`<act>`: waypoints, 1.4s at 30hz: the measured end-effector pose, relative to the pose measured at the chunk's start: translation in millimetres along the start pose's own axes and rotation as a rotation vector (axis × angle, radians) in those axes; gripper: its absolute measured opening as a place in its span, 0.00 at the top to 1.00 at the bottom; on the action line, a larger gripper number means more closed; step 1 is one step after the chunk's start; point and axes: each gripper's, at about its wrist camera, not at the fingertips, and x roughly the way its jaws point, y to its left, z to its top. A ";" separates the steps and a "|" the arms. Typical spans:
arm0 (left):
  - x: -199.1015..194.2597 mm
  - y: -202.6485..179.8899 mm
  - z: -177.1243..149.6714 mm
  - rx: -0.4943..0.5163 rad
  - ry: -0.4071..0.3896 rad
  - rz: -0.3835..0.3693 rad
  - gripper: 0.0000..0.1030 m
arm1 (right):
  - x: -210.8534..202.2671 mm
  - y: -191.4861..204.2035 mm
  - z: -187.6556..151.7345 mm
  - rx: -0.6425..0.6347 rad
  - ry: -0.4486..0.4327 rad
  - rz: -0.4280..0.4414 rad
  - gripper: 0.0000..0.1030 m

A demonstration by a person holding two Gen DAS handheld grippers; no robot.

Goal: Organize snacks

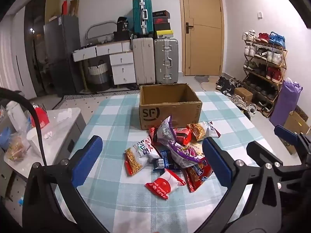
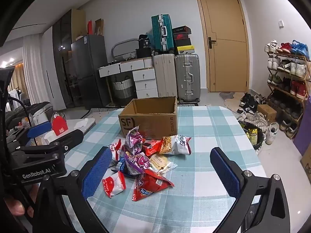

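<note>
Snack pile (image 1: 171, 151) on checked tablecloth (image 1: 116, 120), open cardboard box (image 1: 169, 106) just beyond it; both grippers wide open, holding nothing.

Packets heaped loose, overlapping: purple bag (image 1: 180, 153) on top, red-and-white packet (image 1: 165, 184) nearest, noodle-print packet (image 1: 136, 157) at left. Box upright, touching the pile's far edge, inside looks empty. Left gripper (image 1: 153, 161) hangs over the near side of the pile, not touching. Right gripper (image 2: 161, 170) sits near-right of the pile, over cloth and packets. Cloth is teal-and-white plaid. Room behind: stacked suitcases (image 1: 155, 58) and white drawers (image 1: 122, 66) far centre, tan door (image 1: 202, 27) far right, shoe rack (image 1: 264, 66) right, side table (image 1: 64, 120) with clutter left.
</note>
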 end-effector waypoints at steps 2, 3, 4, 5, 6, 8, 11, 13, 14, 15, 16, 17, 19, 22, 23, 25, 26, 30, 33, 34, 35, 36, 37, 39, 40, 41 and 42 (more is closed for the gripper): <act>-0.8 -0.2 -3.0 -0.019 -0.027 0.000 0.00 | 0.1 0.2 0.2 -0.002 0.001 0.000 0.00; -2.0 3.0 -5.3 -0.037 -0.040 -0.010 0.00 | 0.2 0.4 0.4 -0.005 0.002 -0.001 0.00; 4.1 1.0 -5.1 -0.034 -0.027 -0.012 0.00 | 0.1 0.4 0.5 -0.007 0.001 0.000 0.00; 3.9 0.8 -6.7 -0.042 -0.038 -0.019 0.00 | 0.0 0.2 0.7 -0.008 0.000 0.000 0.00; -2.0 3.1 -10.7 -0.052 -0.059 -0.022 0.00 | -0.2 0.6 0.5 -0.009 0.001 -0.001 0.00; -8.4 7.3 -8.4 -0.063 -0.064 -0.015 0.00 | -1.2 0.6 0.6 -0.008 -0.002 0.005 0.00; -10.9 15.5 -6.3 -0.082 -0.057 -0.026 0.00 | 2.3 1.4 -1.2 -0.012 0.003 0.008 0.00; -9.5 16.7 -7.1 -0.087 -0.051 -0.031 0.00 | 2.9 3.0 -3.2 -0.013 0.002 0.009 0.00; -8.9 17.1 -7.7 -0.087 -0.047 -0.031 0.00 | 2.6 4.7 -5.2 -0.013 0.003 0.011 0.00; -8.9 16.9 -8.1 -0.086 -0.045 -0.031 0.00 | 3.5 4.9 -4.3 -0.012 0.004 0.012 0.00; -8.4 16.7 -8.8 -0.085 -0.042 -0.033 0.00 | 6.5 3.4 -4.3 -0.012 0.008 0.014 0.00; -8.3 16.1 -9.5 -0.084 -0.040 -0.034 0.00 | 5.8 3.8 -4.7 -0.011 0.009 0.016 0.00; -8.1 15.8 -10.3 -0.082 -0.037 -0.038 0.00 | 5.3 4.3 -5.4 -0.011 0.008 0.016 0.00; -8.5 15.1 -9.5 -0.082 -0.035 -0.041 0.00 | 5.4 3.9 -6.1 -0.011 0.009 0.017 0.00; -8.6 15.2 -9.4 -0.084 -0.034 -0.045 0.00 | 5.5 3.9 -5.8 -0.010 0.009 0.016 0.00; -8.8 14.6 -9.8 -0.084 -0.034 -0.044 0.00 | 5.4 3.8 -5.5 -0.010 0.009 0.017 0.00; -8.7 14.7 -9.8 -0.083 -0.034 -0.046 0.00 | 5.7 3.9 -5.8 -0.010 0.009 0.016 0.00; -8.7 15.0 -11.1 -0.085 -0.028 -0.052 0.00 | 5.9 2.5 -6.3 -0.004 0.013 0.018 0.00; -8.8 15.1 -11.8 -0.086 -0.023 -0.055 0.00 | 5.1 1.9 -7.0 -0.003 0.015 0.017 0.00; -8.7 15.3 -12.5 -0.087 -0.024 -0.056 0.00 | 5.0 1.7 -7.1 -0.002 0.015 0.018 0.00; -8.7 15.6 -13.6 -0.088 -0.024 -0.056 0.00 | 5.1 1.9 -7.1 -0.002 0.015 0.018 0.00; -8.6 15.5 -13.7 -0.087 -0.024 -0.055 0.00 | 5.3 2.2 -7.1 -0.003 0.016 0.017 0.00; -8.6 15.6 -13.9 -0.087 -0.024 -0.057 0.00 | 5.3 2.1 -7.4 -0.003 0.016 0.017 0.00; -8.9 15.6 -14.4 -0.090 -0.021 -0.059 0.00 | 5.4 2.2 -7.6 -0.003 0.016 0.017 0.00; -8.2 15.6 -15.6 -0.091 -0.020 -0.061 0.00 | 5.5 2.2 -7.8 -0.002 0.016 0.018 0.00; -8.4 15.6 -16.3 -0.093 -0.018 -0.063 0.00 | 5.5 2.3 -8.1 -0.003 0.016 0.018 0.00; -8.9 15.3 -17.3 -0.093 -0.018 -0.063 0.00 | 5.6 2.3 -7.3 -0.004 0.016 0.017 0.00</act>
